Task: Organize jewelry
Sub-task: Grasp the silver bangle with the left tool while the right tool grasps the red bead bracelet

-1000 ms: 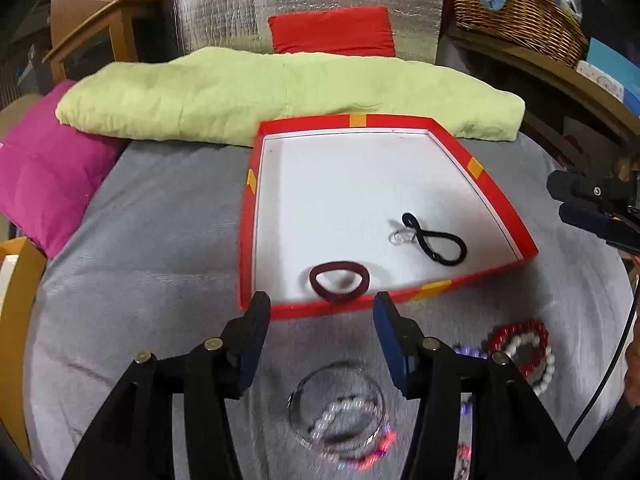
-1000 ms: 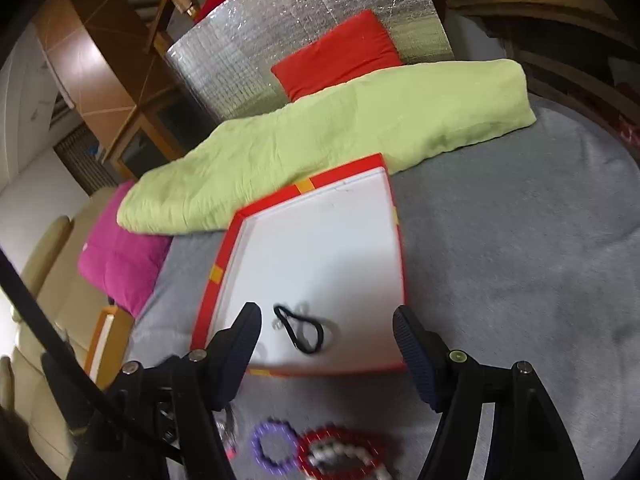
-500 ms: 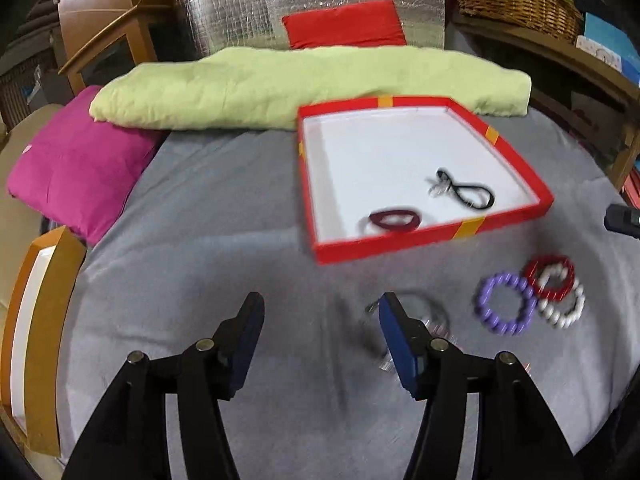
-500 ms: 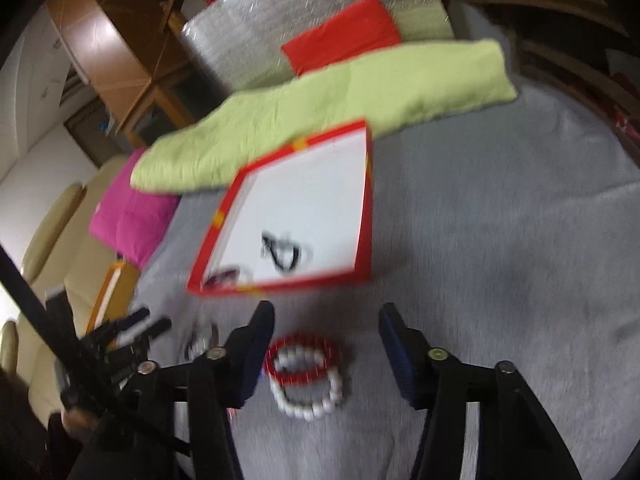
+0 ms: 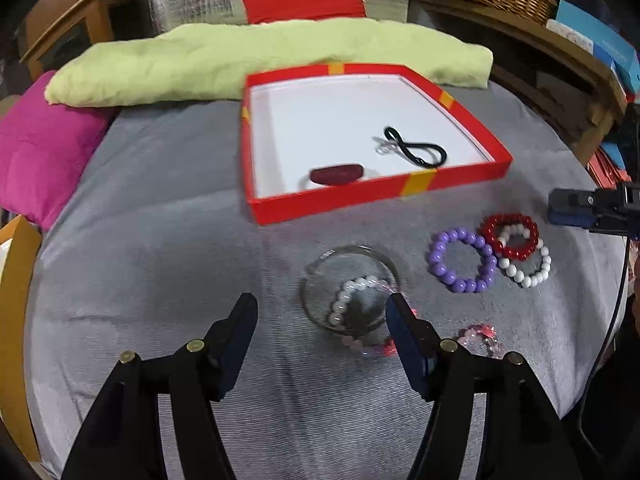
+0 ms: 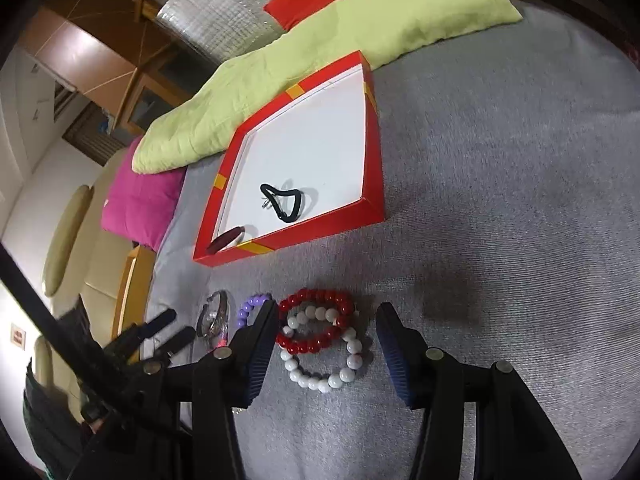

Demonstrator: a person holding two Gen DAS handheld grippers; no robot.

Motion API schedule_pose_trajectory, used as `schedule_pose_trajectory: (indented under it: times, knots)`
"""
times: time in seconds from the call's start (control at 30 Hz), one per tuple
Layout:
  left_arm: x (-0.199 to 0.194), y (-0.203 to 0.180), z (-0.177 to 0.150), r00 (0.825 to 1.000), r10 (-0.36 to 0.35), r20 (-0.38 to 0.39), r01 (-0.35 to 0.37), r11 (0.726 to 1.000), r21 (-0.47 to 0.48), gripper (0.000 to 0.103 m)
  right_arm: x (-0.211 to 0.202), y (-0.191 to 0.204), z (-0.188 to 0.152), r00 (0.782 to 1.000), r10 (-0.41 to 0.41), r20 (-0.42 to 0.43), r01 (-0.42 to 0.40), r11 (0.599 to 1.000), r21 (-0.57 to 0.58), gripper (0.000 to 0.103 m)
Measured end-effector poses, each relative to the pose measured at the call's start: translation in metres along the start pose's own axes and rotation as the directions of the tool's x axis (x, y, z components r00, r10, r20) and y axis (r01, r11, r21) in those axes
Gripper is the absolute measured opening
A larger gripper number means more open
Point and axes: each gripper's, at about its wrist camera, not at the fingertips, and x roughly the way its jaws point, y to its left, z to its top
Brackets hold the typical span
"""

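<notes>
From the left wrist view, your left claw stands wide apart and holds nothing, low over the grey tabletop. Just ahead of it lies a clear bangle with a white-and-pink bead bracelet lying across it; the right fingertip sits at the bangle's rim. The bangle looks thin and slippery, so I'd centre on one item and close gently. The red box beyond holds a maroon hair tie and a black hair tie. The purple bracelet lies apart.

From the right wrist view, your right claw is also spread and empty, straddling the red bracelet, which overlaps the white bracelet. Closing here would likely take both, so offset toward one. The box's near wall stands between them and the tray floor; lift over it. The green towel and pink cushion lie well clear.
</notes>
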Motion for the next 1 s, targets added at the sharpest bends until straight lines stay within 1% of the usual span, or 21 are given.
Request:
schedule_pose_trajectory:
  times: [0.1, 0.2, 0.37, 0.4, 0.43, 0.47, 0.5, 0.53, 0.6, 0.7, 0.73, 0.77, 0.87, 1.0]
  knots:
    - [0.007, -0.002, 0.001, 1.0, -0.014, -0.023, 0.014, 1.0, -0.011, 0.068, 0.006, 0.001, 0.001, 1.0, -0.001, -0.013, 0.001, 1.0, 0.013, 0.054]
    - [0.011, -0.002, 0.002, 0.999, -0.032, -0.026, 0.031, 0.999, -0.025, 0.068, 0.013, 0.003, 0.002, 0.999, -0.021, -0.026, 0.022, 1.0, 0.009, 0.054]
    - [0.019, -0.006, 0.001, 0.999, -0.042, -0.034, 0.041, 0.999, -0.017, 0.068, 0.028, 0.005, 0.001, 0.998, -0.052, -0.047, 0.052, 0.999, 0.007, 0.054]
    - [0.02, -0.007, 0.001, 0.999, -0.042, -0.033, 0.041, 0.999, -0.015, 0.068, 0.03, 0.009, 0.001, 0.997, -0.057, -0.043, 0.056, 0.998, -0.009, 0.052]
    - [0.02, -0.007, 0.001, 0.999, -0.044, -0.029, 0.044, 0.999, -0.015, 0.068, 0.031, 0.011, 0.001, 0.997, -0.062, -0.039, 0.061, 0.998, -0.023, 0.042]
    - [0.02, -0.007, 0.002, 0.998, -0.051, -0.023, 0.05, 0.999, -0.017, 0.068, 0.034, 0.014, 0.001, 0.997, -0.069, -0.04, 0.067, 0.997, -0.034, 0.036]
    - [0.02, -0.006, 0.001, 0.998, -0.056, -0.02, 0.056, 0.998, -0.022, 0.068, 0.038, 0.016, 0.0, 0.995, -0.09, -0.047, 0.088, 0.995, -0.05, 0.025]
    - [0.021, -0.006, 0.001, 0.998, -0.058, -0.019, 0.057, 0.998, -0.025, 0.068, 0.041, 0.017, -0.001, 0.992, -0.115, -0.049, 0.112, 0.992, -0.061, 0.018]
    - [0.022, -0.005, 0.002, 0.998, -0.062, -0.009, 0.062, 0.998, -0.026, 0.067, 0.043, 0.022, -0.001, 0.987, -0.16, -0.029, 0.157, 0.984, -0.089, 0.013]
    - [0.023, -0.006, 0.001, 0.998, -0.064, 0.004, 0.065, 0.998, -0.015, 0.066, 0.04, 0.029, 0.0, 0.984, -0.178, 0.002, 0.177, 0.978, -0.112, 0.011]
    - [0.022, -0.007, 0.001, 0.998, -0.066, 0.006, 0.067, 0.998, -0.012, 0.062, 0.039, 0.031, 0.001, 0.983, -0.181, 0.011, 0.181, 0.976, -0.118, 0.011]
    - [0.022, -0.008, 0.001, 0.998, -0.069, 0.01, 0.07, 0.998, -0.007, 0.061, 0.037, 0.033, 0.001, 0.984, -0.178, 0.023, 0.18, 0.976, -0.125, 0.011]
    - [0.021, -0.011, 0.001, 0.998, -0.063, 0.022, 0.063, 0.998, 0.013, 0.061, 0.03, 0.038, 0.003, 0.986, -0.152, 0.064, 0.16, 0.977, -0.138, 0.011]
    - [0.018, -0.013, 0.003, 0.998, -0.047, 0.041, 0.046, 0.999, 0.024, 0.061, 0.021, 0.045, 0.007, 0.989, -0.099, 0.107, 0.114, 0.983, -0.142, 0.011]
